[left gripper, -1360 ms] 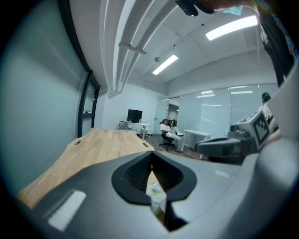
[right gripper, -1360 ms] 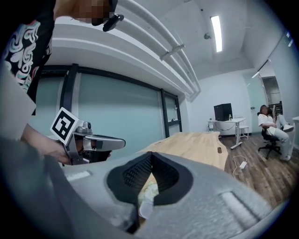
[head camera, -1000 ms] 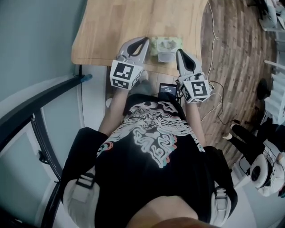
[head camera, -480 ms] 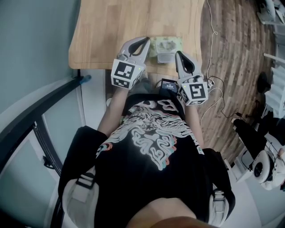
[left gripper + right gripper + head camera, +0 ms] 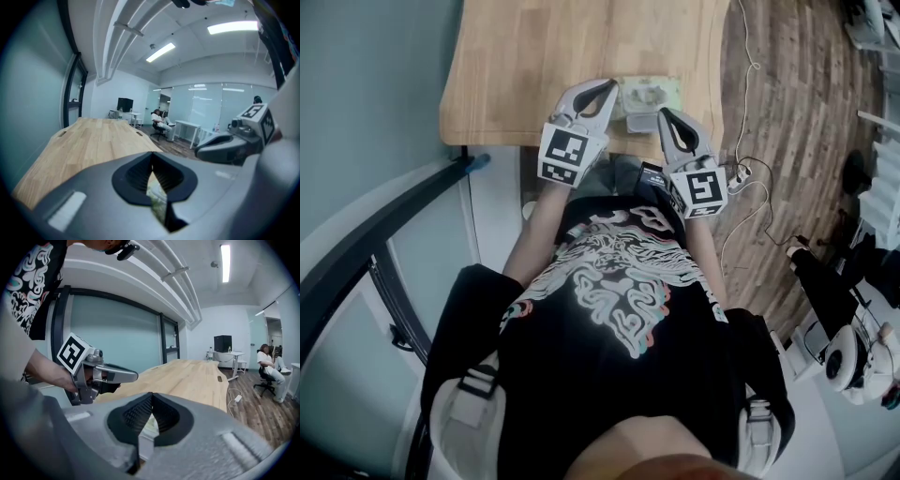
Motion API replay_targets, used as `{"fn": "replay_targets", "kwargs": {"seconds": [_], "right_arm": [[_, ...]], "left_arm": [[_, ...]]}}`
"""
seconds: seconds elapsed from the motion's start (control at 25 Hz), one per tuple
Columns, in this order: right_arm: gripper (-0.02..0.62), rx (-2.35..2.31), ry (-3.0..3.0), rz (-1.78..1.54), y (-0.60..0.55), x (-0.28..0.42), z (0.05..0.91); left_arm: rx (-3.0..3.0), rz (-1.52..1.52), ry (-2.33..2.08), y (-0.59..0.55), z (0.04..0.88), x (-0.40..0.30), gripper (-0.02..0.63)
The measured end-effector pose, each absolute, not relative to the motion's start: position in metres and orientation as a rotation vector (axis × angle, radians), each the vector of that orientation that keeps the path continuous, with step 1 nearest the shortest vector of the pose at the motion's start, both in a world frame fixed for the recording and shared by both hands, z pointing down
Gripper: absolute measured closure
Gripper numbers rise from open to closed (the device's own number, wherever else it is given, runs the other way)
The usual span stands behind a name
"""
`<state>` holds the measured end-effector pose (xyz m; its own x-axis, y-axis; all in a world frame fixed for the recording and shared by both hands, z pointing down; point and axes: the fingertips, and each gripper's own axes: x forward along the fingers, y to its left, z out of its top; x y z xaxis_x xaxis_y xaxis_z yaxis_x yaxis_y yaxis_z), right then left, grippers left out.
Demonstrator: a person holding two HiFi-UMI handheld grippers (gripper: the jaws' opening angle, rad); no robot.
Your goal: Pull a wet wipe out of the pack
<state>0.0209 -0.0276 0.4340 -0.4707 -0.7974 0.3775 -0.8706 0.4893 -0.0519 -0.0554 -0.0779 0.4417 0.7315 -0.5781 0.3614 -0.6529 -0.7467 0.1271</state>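
Note:
The wet wipe pack (image 5: 650,94), pale green with its white lid flap (image 5: 639,120) open toward me, lies at the near edge of the wooden table (image 5: 534,66). My left gripper (image 5: 606,88) hovers just left of the pack, its jaws shut with nothing between them. My right gripper (image 5: 663,113) is beside the lid flap at the pack's near right corner, also shut and holding nothing. Only a sliver of the pack (image 5: 157,197) shows through the left jaws' gap, and another sliver of the pack (image 5: 149,426) shows through the right jaws' gap.
The table's near edge runs just under both grippers. A glass wall with a black rail (image 5: 384,225) stands at the left. A cable and plug (image 5: 741,173) lie on the wood floor to the right. A small black device (image 5: 652,174) hangs at my chest.
Both grippers have moved up the picture toward the pack and sunk lower. The right one has shifted left to the lid flap. Both stayed shut.

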Motion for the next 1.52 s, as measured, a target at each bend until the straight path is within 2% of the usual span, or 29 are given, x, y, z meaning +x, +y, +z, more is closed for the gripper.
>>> {"fn": "replay_targets", "kwargs": {"seconds": [1.08, 1.2, 1.52], "right_arm": [[0.591, 1.296, -2.352, 0.451, -0.042, 0.028, 0.514], [0.561, 1.294, -2.343, 0.476, -0.043, 0.029, 0.521], [0.545, 1.3, -2.318, 0.505, -0.044, 0.036, 0.532]], "left_arm": [[2.661, 0.68, -0.692, -0.067, 0.52, -0.003, 0.612], [2.652, 0.695, -0.65, -0.063, 0.526, 0.002, 0.585], [2.639, 0.754, -0.561, -0.058, 0.539, 0.012, 0.528]]}}
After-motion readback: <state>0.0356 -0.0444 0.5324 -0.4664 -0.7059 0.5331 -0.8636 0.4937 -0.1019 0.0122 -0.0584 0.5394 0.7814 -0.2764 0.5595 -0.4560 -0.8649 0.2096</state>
